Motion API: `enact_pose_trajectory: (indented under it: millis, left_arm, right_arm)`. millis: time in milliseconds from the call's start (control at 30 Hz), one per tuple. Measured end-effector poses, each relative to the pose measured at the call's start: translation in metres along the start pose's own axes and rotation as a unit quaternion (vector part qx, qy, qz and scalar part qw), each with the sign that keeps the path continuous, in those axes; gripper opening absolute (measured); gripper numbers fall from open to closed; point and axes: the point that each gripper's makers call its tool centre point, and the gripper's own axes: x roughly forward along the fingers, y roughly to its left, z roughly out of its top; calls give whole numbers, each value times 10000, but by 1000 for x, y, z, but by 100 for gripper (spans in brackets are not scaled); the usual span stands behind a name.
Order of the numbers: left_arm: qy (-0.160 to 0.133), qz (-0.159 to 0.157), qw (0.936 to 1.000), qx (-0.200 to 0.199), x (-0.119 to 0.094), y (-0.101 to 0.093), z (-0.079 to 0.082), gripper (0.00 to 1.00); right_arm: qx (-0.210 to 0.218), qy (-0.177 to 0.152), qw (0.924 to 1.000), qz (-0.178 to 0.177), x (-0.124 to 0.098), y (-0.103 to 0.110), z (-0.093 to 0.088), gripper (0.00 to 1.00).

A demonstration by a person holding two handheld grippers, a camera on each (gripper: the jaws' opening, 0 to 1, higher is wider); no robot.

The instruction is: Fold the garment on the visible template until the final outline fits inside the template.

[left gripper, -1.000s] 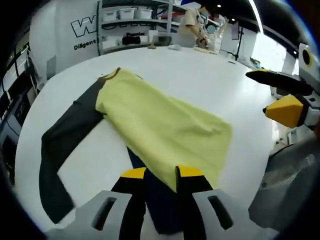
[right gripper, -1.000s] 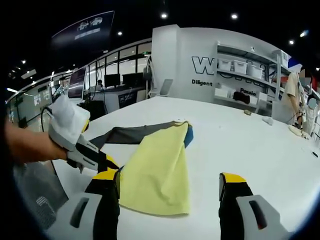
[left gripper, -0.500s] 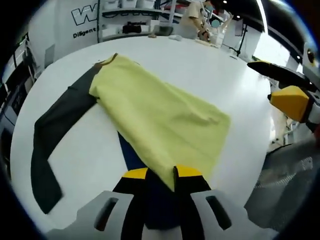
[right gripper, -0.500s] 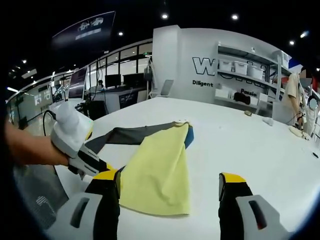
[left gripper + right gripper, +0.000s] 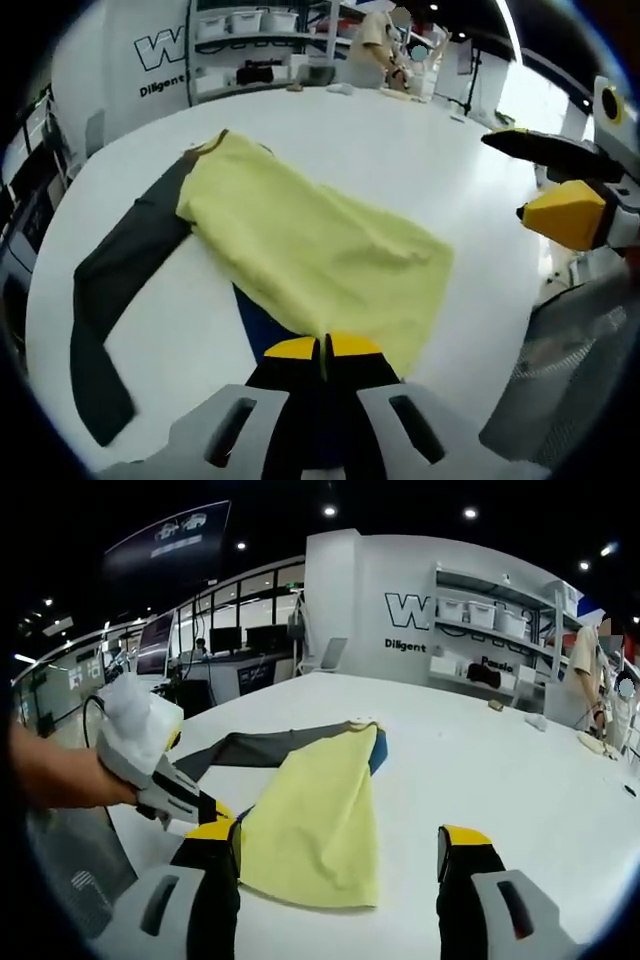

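Note:
The garment (image 5: pixel 310 255) lies flat on the white table (image 5: pixel 420 150), with a yellow body, a dark grey sleeve (image 5: pixel 120 280) stretched to the left and a navy part (image 5: pixel 260 325) under its near edge. My left gripper (image 5: pixel 322 350) is shut on that near edge, jaws pressed together. In the right gripper view the garment (image 5: pixel 320 820) lies ahead, and the left gripper (image 5: pixel 170 785) comes in from the left, held by a hand at the garment's corner. My right gripper (image 5: pixel 338 852) stands open just above the near hem, nothing between its jaws. The right gripper (image 5: pixel 565 205) also hangs open over the table's right edge.
Shelves with white bins (image 5: pixel 490 615) stand behind the table, and a person (image 5: pixel 590 670) works at its far side. A wall with lettering (image 5: pixel 165 60) rises at the back. The table's near edge (image 5: pixel 120 830) drops off at the left.
My left gripper's jaws have shut on the garment's near edge; they stood slightly apart before. The right gripper has stayed open and almost still.

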Motion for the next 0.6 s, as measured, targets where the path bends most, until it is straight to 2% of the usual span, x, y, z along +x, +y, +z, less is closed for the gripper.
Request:
enact_pose_trajectory:
  millis: [467,500,600]
  left_arm:
    - [-731,13,9972,-158,-21,12,62,0]
    - [-839,1,9963,-207,-24,14,72,0]
    - [-942,32,9953,-205,-27,19,84,0]
  right_arm:
    - [-33,36,10000,0,0,1,-2,81]
    - [-46,66,10000,2,0,1,-3,81]
    - [-62,112,9999,14,1,2,-5,80]
